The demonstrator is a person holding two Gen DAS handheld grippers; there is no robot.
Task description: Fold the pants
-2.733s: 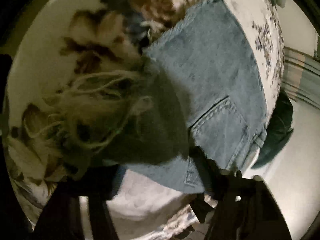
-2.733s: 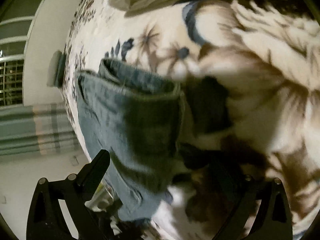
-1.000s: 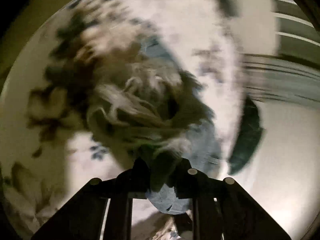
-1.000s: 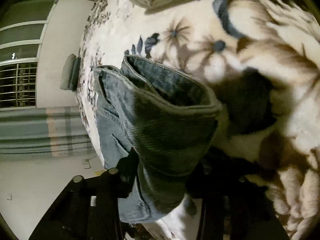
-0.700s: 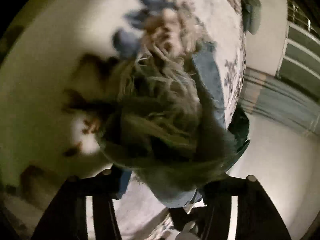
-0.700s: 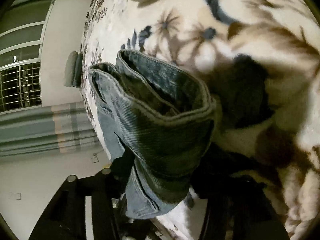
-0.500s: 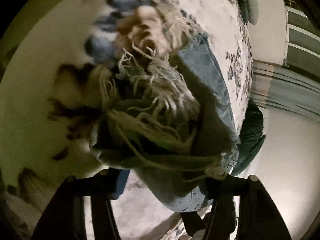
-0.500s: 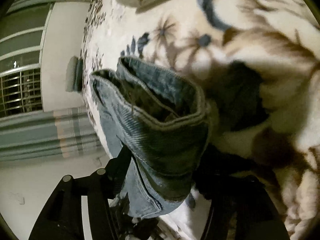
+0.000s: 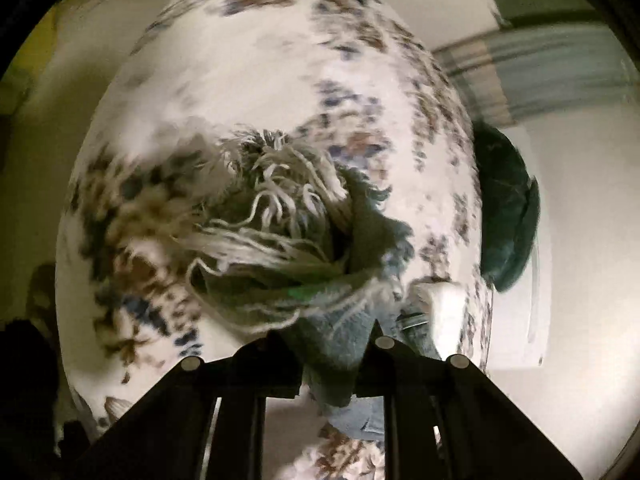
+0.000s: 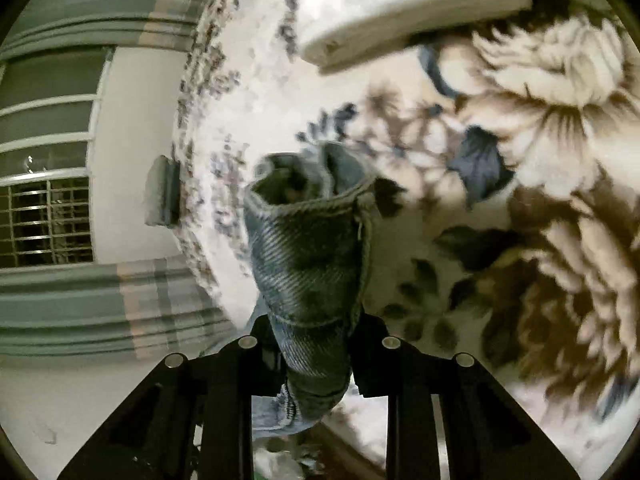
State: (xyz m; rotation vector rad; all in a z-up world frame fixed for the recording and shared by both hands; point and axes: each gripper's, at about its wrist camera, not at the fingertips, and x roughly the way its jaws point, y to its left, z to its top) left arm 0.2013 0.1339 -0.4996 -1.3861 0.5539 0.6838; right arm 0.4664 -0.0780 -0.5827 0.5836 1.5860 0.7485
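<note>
The blue denim pants are lifted off a bed with a floral blanket (image 10: 540,160). My left gripper (image 9: 334,356) is shut on the frayed hem end of the pants (image 9: 280,232), with pale loose threads spilling above the jaws. My right gripper (image 10: 316,344) is shut on the other bunched end of the pants (image 10: 312,256), whose open cuff faces the camera. Most of the garment hangs below both grippers, out of sight.
A white folded pillow or quilt (image 10: 400,12) lies at the far end of the bed. A dark green object (image 9: 504,216) sits by the bed edge on the right. A small grey cushion (image 10: 162,192), striped curtains (image 10: 100,300) and a barred window (image 10: 44,220) are at left.
Both grippers have closed tight on the denim and lifted it away from the blanket; the bed now looks farther off and the fabric is bunched between the jaws.
</note>
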